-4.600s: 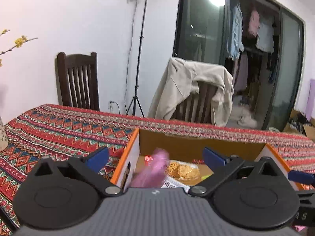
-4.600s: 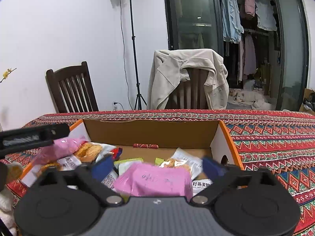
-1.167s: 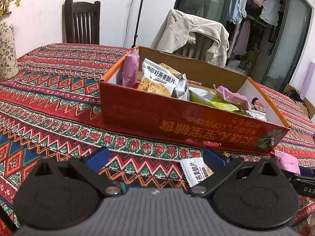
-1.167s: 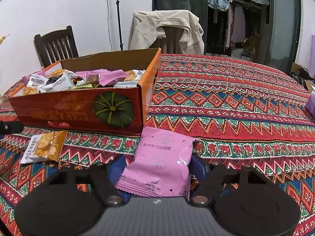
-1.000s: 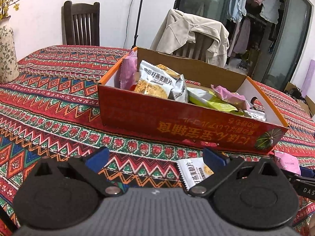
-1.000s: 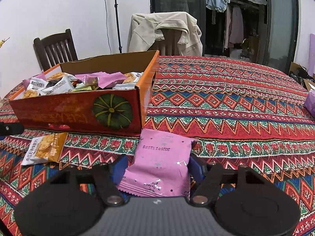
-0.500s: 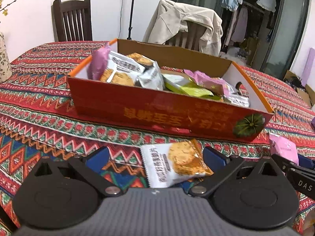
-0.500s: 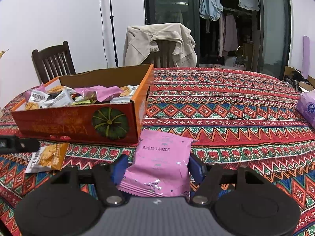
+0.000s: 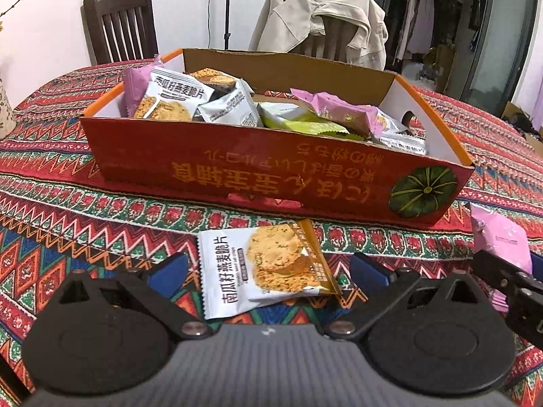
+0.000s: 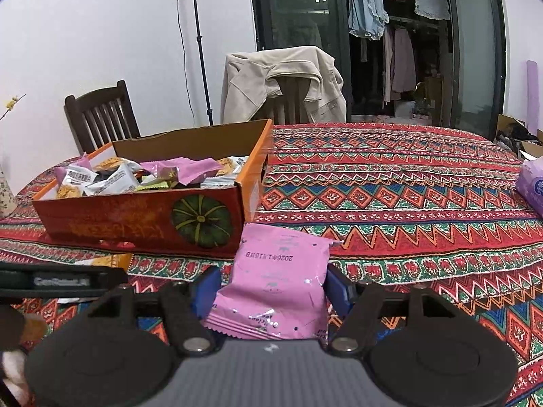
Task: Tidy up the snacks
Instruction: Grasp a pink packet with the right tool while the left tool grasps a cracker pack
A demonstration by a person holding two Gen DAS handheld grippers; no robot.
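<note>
Down at table level: the right gripper (image 10: 271,288) has both blue pads pressed against the sides of a pink snack packet (image 10: 278,285), clamped on it, the packet's far end reaching toward the corner of the red cardboard box (image 10: 135,224) with the green pumpkin printed on it. From this view it is hard to say whether the packet rests on the patterned tablecloth (image 10: 407,203) or is lifted just clear of it. Over on the left wrist view, the left gripper (image 9: 268,268) stands spread wide, its blue pads either side of an oat crisp packet (image 9: 264,261) lying flat on the cloth just in front of the box; neither pad touches it, so nothing is grasped there. The box sits in the middle of the table, heaped with snacks: white oat crisp packets at the left end, a green wrapper (image 9: 302,122) in the middle, a pink wrapper (image 9: 336,108) across the top. Beyond the table, a dark wooden chair (image 9: 118,23) and a second chair draped with a beige jacket (image 9: 322,17). A purple tissue pack (image 10: 531,183) sits at the far right edge of the table.
</note>
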